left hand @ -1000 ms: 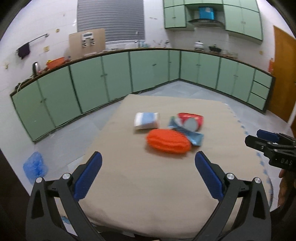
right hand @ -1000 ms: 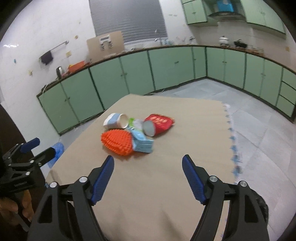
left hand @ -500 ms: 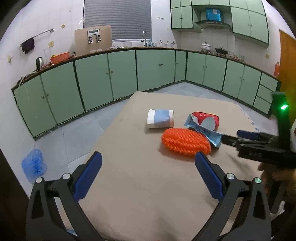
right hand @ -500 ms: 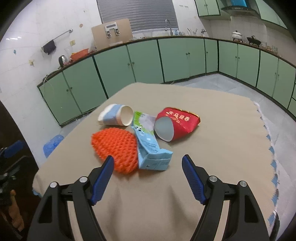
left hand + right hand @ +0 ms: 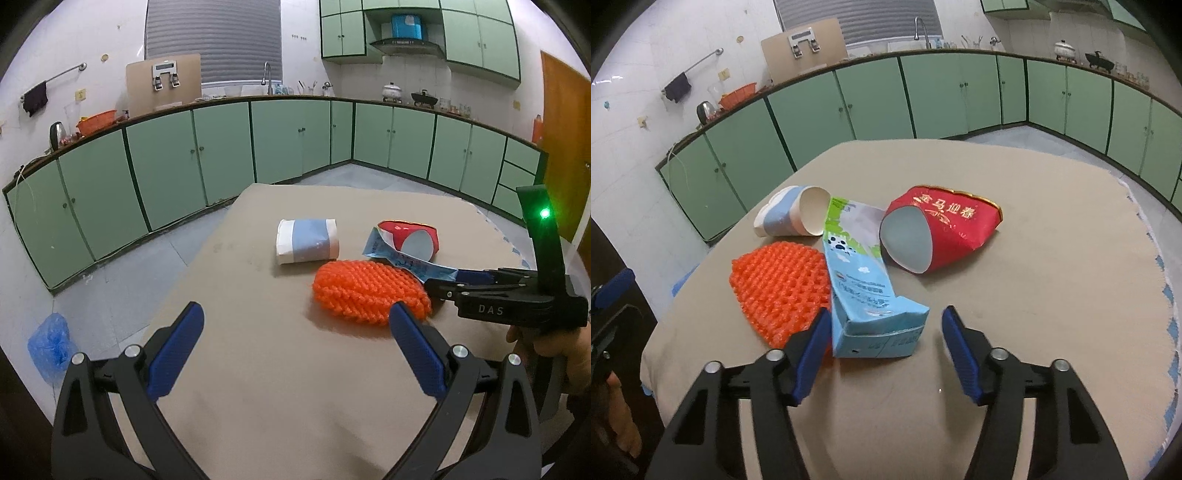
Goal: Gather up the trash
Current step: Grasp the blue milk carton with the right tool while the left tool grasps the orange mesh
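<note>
Four pieces of trash lie bunched on the beige-covered table (image 5: pixel 1052 314): a flattened blue milk carton (image 5: pixel 860 288), an orange foam net (image 5: pixel 779 288), a crushed red paper cup (image 5: pixel 945 229) and a white-and-blue paper cup (image 5: pixel 786 216) on its side. My right gripper (image 5: pixel 884 317) straddles the carton's near end and its jaws are closing. The left pad is close to the carton's edge, while the right pad stands clear of it. My left gripper (image 5: pixel 295 310) hovers open in front of the orange net (image 5: pixel 365 291), nothing between its fingers.
Green cabinets (image 5: pixel 288 144) run around the room behind the table. A blue plastic bag (image 5: pixel 51 347) lies on the floor to the left. The right gripper's body (image 5: pixel 517 299) and a hand reach in from the right in the left wrist view.
Both grippers came forward and down toward the pile. The right gripper's jaws narrowed, and the carton's end now lies between them. The left jaws kept their width.
</note>
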`<state>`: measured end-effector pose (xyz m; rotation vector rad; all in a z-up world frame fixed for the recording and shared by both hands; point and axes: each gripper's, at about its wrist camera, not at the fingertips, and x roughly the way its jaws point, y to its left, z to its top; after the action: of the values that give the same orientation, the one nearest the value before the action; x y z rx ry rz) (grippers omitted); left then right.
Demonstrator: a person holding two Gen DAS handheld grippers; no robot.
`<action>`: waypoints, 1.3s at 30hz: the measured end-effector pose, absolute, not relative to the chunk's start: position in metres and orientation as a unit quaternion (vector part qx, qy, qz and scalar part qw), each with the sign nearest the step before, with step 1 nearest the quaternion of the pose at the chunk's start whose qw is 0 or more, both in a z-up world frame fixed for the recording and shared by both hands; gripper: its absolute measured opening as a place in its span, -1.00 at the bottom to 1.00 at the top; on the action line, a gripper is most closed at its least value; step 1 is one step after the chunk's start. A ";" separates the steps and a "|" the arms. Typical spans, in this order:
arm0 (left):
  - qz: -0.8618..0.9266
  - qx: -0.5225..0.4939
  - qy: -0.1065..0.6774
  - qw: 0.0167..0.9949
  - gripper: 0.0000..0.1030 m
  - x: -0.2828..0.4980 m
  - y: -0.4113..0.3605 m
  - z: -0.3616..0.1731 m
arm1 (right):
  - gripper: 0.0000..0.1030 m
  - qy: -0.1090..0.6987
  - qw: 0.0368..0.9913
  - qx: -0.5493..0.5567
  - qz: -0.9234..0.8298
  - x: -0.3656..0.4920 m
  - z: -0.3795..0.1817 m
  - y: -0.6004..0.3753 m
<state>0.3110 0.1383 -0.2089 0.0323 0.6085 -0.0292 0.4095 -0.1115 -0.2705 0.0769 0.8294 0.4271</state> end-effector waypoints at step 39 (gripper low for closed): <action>-0.064 0.066 0.382 0.920 -0.03 0.384 0.031 -0.263 | -0.04 0.352 0.920 0.034 0.169 0.332 -0.256 -0.204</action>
<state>0.3840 0.0314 -0.2630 0.1361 0.7849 -0.1320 0.3319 -0.2036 -0.2556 0.0698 0.7229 0.3471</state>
